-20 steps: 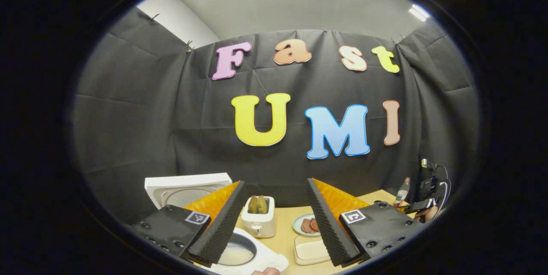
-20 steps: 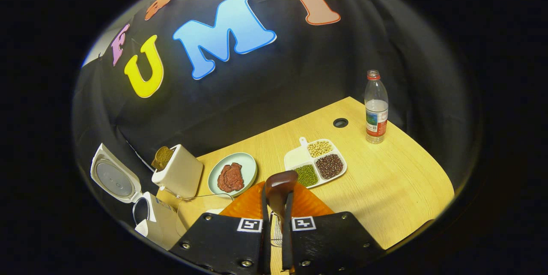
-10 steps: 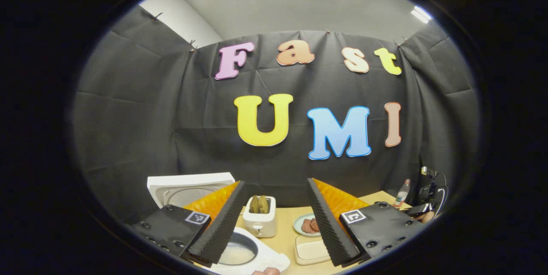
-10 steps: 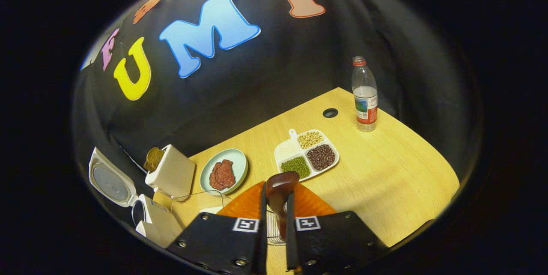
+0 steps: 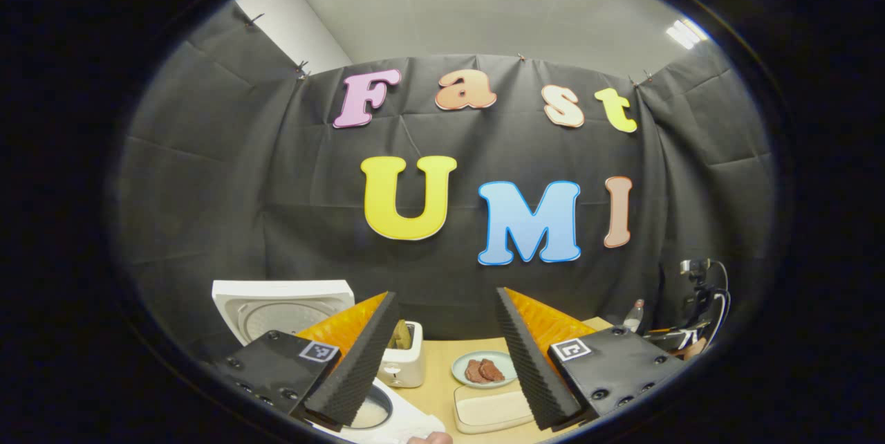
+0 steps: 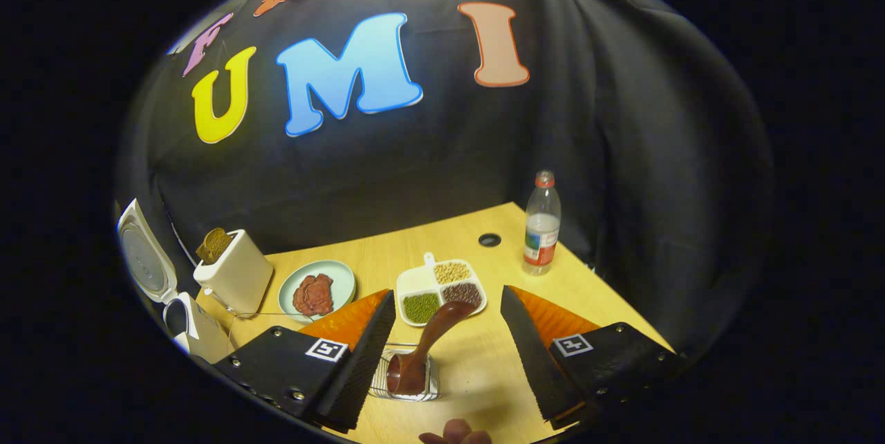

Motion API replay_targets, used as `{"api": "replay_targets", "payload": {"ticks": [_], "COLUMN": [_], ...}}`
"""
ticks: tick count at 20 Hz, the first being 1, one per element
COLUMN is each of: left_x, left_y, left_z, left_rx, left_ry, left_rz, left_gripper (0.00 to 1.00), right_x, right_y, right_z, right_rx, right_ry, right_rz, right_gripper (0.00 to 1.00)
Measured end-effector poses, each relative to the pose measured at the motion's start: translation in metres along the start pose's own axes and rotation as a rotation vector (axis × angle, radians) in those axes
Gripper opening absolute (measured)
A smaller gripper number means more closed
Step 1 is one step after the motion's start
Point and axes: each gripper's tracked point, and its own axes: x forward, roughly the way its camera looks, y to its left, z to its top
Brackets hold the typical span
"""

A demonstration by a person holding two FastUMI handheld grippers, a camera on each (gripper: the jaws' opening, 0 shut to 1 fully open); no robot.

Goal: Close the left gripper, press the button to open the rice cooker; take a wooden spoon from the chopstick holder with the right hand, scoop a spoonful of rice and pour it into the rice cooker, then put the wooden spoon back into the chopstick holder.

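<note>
The dark wooden spoon point(image 6: 434, 332) stands leaning in the wire chopstick holder point(image 6: 379, 383) on the table. My right gripper point(image 6: 448, 294) is open above it, a finger on either side and neither touching the spoon. The white rice cooker point(image 6: 188, 325) sits at the far left with its lid point(image 6: 140, 261) swung up. In the left gripper view the cooker's raised lid point(image 5: 276, 302) and the inner pot point(image 5: 371, 414) show behind my left gripper point(image 5: 446, 294), which is open and holds nothing. A divided tray point(image 6: 442, 288) carries rice, beans and grains.
A toaster point(image 6: 234, 276) with bread stands next to the cooker, and a plate of meat point(image 6: 317, 292) lies beside it. A water bottle point(image 6: 541, 226) stands at the back right near a cable hole point(image 6: 489, 240). A fingertip point(image 6: 456, 433) shows at the bottom edge.
My right gripper was shut on the spoon; it has opened and the spoon now stands free in the holder. The right view has tilted up. The left view shifted slightly.
</note>
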Motion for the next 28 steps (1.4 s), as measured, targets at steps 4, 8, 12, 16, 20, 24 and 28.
{"api": "replay_targets", "payload": {"ticks": [4, 8, 12, 16, 20, 24, 28], "left_x": [0.002, 0.003, 0.005, 0.011, 0.026, 0.052, 0.083], "left_y": [-0.002, 0.004, 0.019, 0.043, 0.096, 0.158, 0.200], "left_z": [-0.002, -0.002, -0.001, 0.009, 0.028, 0.034, 0.026], "left_rx": [-0.004, -0.026, -0.043, -0.034, -0.037, -0.033, -0.014], "left_ry": [0.002, 0.007, 0.015, 0.003, -0.033, -0.035, -0.004], "left_rz": [-0.014, -0.008, 0.016, 0.039, 0.119, 0.216, 0.263], "left_gripper": [0.98, 0.95, 0.94, 0.94, 0.95, 0.96, 0.94], "right_x": [-0.035, -0.074, -0.101, -0.109, -0.109, -0.105, -0.099], "right_y": [0.022, 0.075, 0.108, 0.126, 0.134, 0.136, 0.134], "right_z": [0.078, 0.140, 0.174, 0.195, 0.193, 0.186, 0.179], "right_rx": [-0.087, -0.154, -0.094, -0.063, -0.058, -0.058, -0.049], "right_ry": [-0.187, -0.296, -0.303, -0.327, -0.310, -0.286, -0.262], "right_rz": [0.050, 0.171, 0.259, 0.292, 0.311, 0.312, 0.305], "right_gripper": [0.93, 0.92, 0.92, 0.92, 0.92, 0.92, 0.92]}}
